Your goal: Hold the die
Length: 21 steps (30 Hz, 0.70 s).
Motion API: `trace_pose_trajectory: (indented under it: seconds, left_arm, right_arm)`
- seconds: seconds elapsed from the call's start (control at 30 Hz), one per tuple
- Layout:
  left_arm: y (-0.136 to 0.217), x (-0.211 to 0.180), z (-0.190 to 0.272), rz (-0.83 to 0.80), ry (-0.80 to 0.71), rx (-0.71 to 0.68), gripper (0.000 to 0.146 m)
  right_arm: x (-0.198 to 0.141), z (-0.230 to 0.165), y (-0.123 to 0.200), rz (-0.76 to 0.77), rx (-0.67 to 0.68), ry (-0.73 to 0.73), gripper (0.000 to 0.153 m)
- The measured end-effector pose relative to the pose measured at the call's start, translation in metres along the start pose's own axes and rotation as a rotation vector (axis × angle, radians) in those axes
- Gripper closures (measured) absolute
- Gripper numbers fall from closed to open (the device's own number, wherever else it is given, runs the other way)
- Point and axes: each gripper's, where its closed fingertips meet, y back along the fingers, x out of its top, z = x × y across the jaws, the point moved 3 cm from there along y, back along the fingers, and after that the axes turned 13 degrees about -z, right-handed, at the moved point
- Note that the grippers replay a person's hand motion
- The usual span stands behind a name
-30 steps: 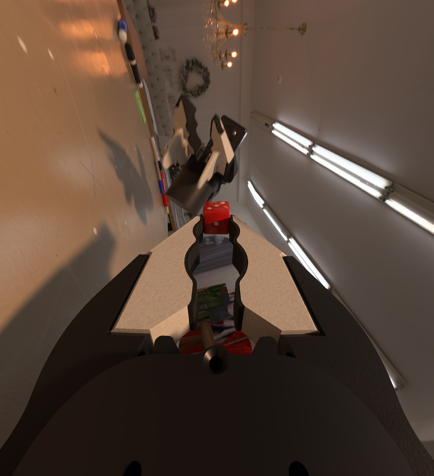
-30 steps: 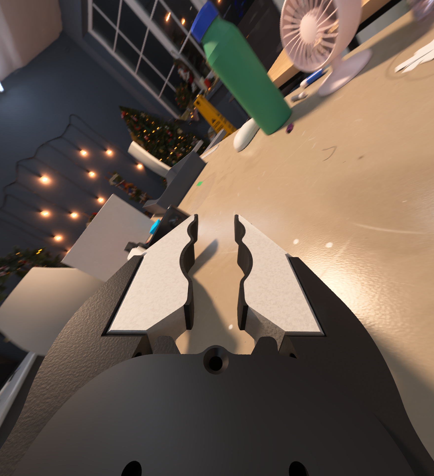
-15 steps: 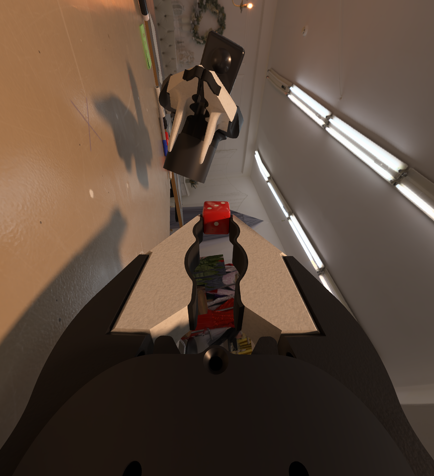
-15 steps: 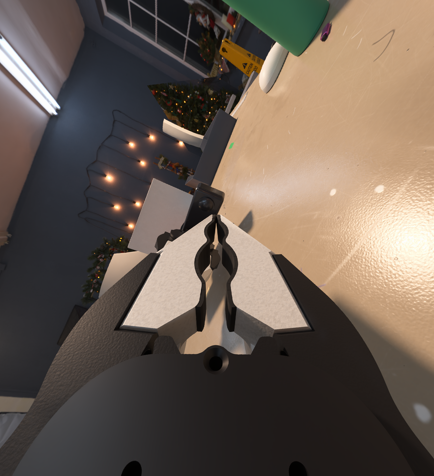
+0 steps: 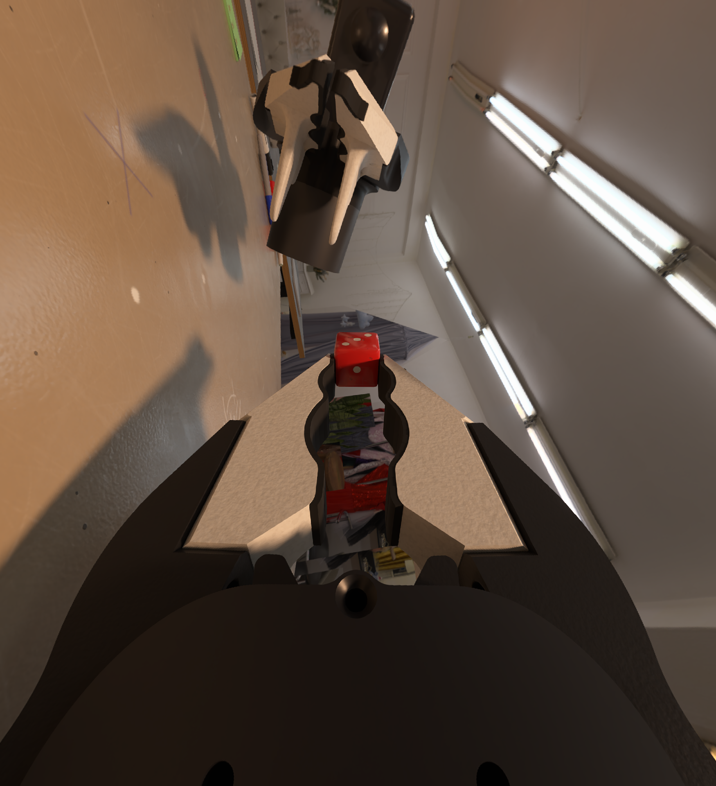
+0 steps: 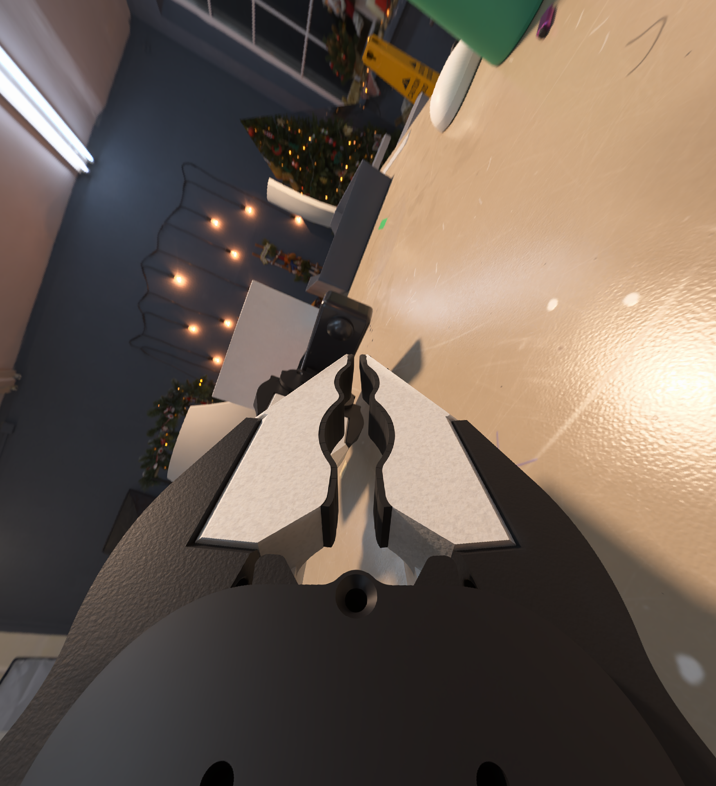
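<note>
A red die (image 5: 356,346) with white pips sits between the fingertips of my left gripper (image 5: 357,366), which is shut on it and holds it in the air beside the tan table (image 5: 71,255). My right gripper (image 6: 356,361) is shut with nothing between its fingers. It also shows in the left wrist view (image 5: 326,110), beyond and above the die, apart from it and facing this way. In the right wrist view the left gripper's dark body (image 6: 339,331) shows just past my fingertips; the die is hidden there.
A green bottle (image 6: 488,25) and a white rounded object (image 6: 450,93) stand on the table (image 6: 603,297) far ahead. A grey box (image 6: 356,229) sits at the table edge. Markers (image 5: 268,200) lie along the far edge.
The right gripper has shut from open and swung to point at the left gripper. In the left wrist view it has come nearer and turned to face me. The die stays gripped.
</note>
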Motion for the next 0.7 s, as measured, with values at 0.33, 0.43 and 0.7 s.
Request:
trace_pose_trajectory:
  seconds: [0.33, 0.43, 0.7]
  left_arm:
    - [0.0026, 0.0014, -0.0038, 0.010, 0.022, 0.012, 0.127]
    - [0.0017, 0.0006, -0.0039, 0.005, 0.017, 0.016, 0.127]
    - [-0.0011, -0.0024, -0.0043, -0.036, 0.021, 0.009, 0.127]
  right_arm:
    - [-0.0040, -0.0080, -0.0053, -0.043, 0.041, 0.037, 0.153]
    - [-0.0047, -0.0082, -0.0054, -0.049, 0.034, 0.045, 0.153]
    - [0.0012, 0.0007, 0.0029, 0.009, -0.025, 0.013, 0.146]
